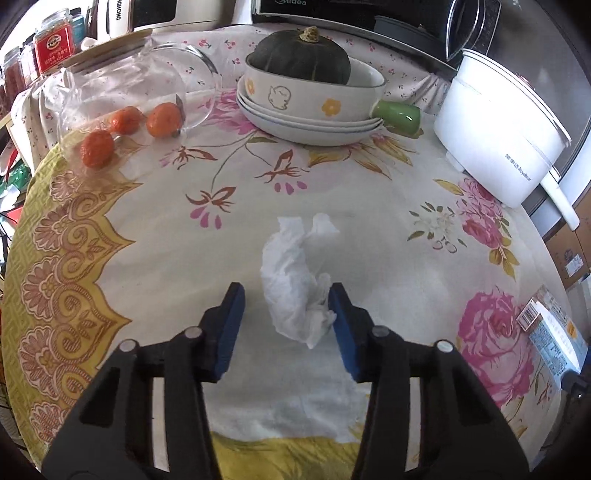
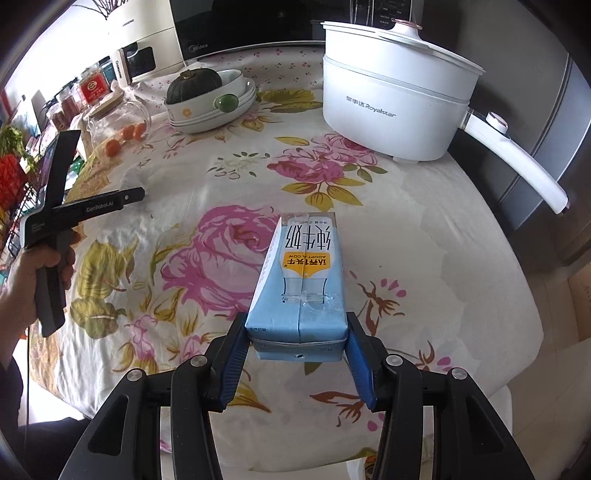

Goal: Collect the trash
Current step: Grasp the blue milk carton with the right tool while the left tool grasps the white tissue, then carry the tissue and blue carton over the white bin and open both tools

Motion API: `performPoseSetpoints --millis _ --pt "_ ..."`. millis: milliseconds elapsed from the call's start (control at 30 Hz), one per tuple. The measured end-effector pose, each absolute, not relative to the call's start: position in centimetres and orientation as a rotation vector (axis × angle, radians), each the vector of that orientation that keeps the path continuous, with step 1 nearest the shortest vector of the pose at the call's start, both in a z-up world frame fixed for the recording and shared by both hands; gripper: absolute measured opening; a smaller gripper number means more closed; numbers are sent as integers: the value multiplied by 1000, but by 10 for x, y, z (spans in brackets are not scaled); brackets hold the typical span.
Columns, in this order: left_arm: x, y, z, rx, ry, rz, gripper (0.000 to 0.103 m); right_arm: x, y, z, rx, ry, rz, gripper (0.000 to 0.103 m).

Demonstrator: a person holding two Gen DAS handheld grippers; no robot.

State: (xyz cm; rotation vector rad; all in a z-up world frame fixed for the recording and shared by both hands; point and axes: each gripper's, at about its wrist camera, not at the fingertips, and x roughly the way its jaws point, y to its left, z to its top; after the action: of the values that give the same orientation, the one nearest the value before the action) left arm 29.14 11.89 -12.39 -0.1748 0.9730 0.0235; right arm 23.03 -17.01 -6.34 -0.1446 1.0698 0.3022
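Floral tablecloth (image 2: 192, 236) underlies the right hand-held gripper (image 2: 297, 332) clamping a milk carton (image 2: 299, 280), the left hand-held gripper (image 1: 286, 306) parted.

A flowered tablecloth (image 1: 166, 258) covers the bench. At upper centre of the left wrist view a dark green kabocha squash (image 1: 301, 55) sits in a flower-printed white bowl (image 1: 314, 99), which rests on stacked plates (image 1: 306, 127) — a green ceramic piece (image 1: 399, 114) lies just beside them. At upper left a glass jar (image 1: 136, 85) lies tipped, three tangerines (image 1: 127, 120) at its mouth. A white Royalstar electric pot (image 2: 391, 107) stands at upper right, its handle (image 2: 517, 162) reaching right. A Midea microwave (image 2: 251, 29) is behind — red-labelled jars (image 1: 51, 48) at far upper left.
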Motion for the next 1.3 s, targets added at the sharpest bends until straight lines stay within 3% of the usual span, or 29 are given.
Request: performPoseSetpoints --millis 33,133,900,1300 --pt "291 120 -125 -195 977 16 30 231 -171 -64 -144 1070 299 51" --pt "282 119 -123 -230 979 6 26 230 -173 -62 -143 1068 293 51" --pt "114 55 -48 -235 1003 -144 26 128 -191 3 -108 1002 347 51" --pt "89 -6 -31 -141 945 -280 26 83 -232 1 -122 999 356 51"
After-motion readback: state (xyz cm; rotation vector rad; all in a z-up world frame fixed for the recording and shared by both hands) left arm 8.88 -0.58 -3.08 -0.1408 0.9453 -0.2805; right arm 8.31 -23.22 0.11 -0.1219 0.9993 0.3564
